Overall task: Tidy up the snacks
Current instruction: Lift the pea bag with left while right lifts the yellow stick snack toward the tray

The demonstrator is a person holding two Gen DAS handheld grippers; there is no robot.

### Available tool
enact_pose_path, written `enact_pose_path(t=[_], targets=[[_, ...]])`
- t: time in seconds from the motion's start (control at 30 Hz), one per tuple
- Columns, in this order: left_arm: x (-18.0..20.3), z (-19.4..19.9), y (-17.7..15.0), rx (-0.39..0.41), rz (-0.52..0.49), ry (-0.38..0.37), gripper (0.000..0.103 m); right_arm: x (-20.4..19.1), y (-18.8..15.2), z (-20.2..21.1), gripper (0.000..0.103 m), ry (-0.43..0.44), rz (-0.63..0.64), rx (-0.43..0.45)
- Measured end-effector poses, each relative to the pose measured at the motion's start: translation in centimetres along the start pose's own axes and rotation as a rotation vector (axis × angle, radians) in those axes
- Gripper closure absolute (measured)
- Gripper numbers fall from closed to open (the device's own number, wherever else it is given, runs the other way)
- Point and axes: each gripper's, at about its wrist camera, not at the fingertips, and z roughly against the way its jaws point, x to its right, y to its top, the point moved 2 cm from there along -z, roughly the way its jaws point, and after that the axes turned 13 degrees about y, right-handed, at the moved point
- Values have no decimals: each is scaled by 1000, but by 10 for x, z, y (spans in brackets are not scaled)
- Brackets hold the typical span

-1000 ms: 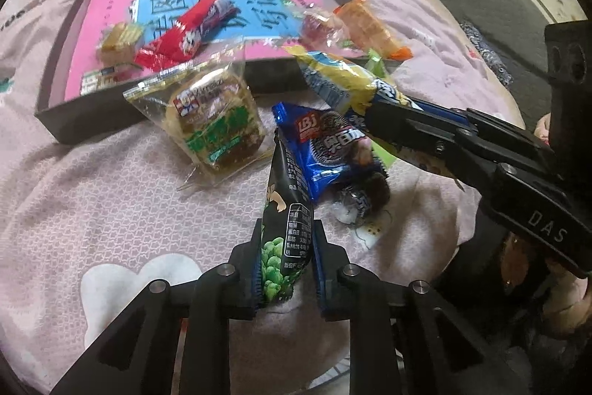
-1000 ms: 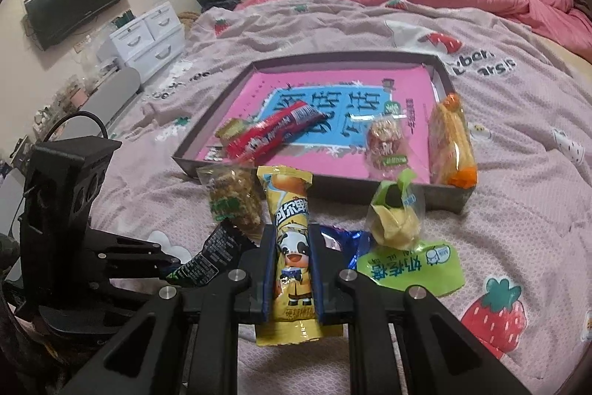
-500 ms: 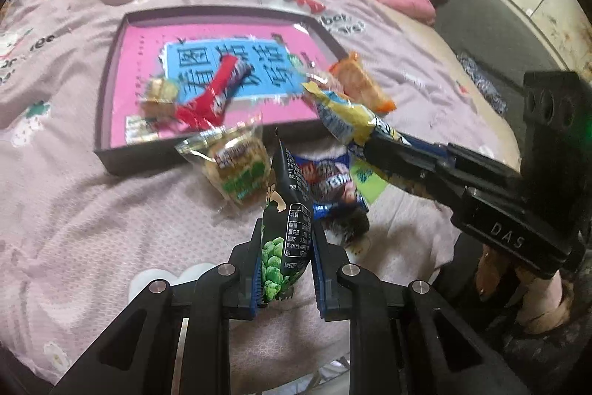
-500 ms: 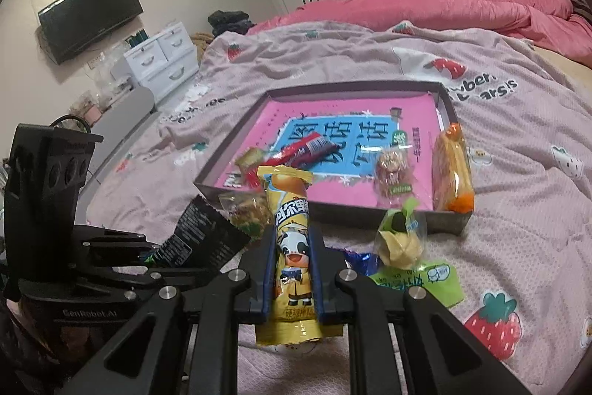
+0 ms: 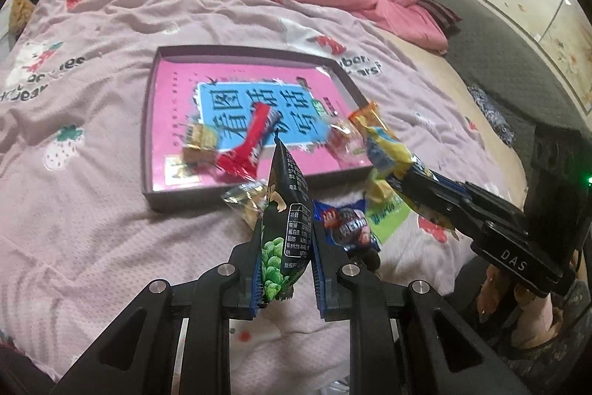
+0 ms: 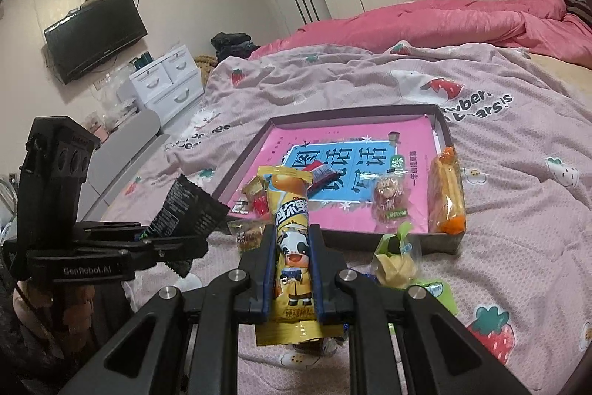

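Your left tongs (image 5: 285, 269) pinch a dark green pea snack bag (image 5: 286, 210), and it stands up tall between them. Your right tongs (image 6: 292, 269) pinch a long yellow snack with a cartoon cow (image 6: 292, 236). Both bags are up in the air above the bed (image 6: 518, 210), on the near side of the tray.

The flat gray tray (image 5: 244, 52) sits in the middle of the bed on the pink strawberry blanket (image 5: 92, 228). A pink and blue book cover lines its bottom. Inside the tray you have a red wrapper (image 5: 248, 147) lying on the blue part, and a small gold candy pack (image 5: 198, 139) just beside it, close to the tray's left wall. Near the tray's right wall lie a small clear bag with a brown treat (image 6: 388, 202) and a long orange snack pack (image 6: 446, 195).

Some snacks are on the blanket, just outside the tray's near wall. There is a clear bag of crackers (image 5: 246, 200), a blue cookie pack (image 5: 344, 223), a clear bag with a yellow treat (image 6: 396, 261) and a green packet (image 5: 388, 213).
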Motion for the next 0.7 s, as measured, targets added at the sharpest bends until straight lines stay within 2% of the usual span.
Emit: enact_pose_path(t=[0.7], targets=[[-45,13,33,102,103,74,81,16,15,17,86,-29,-34,96]])
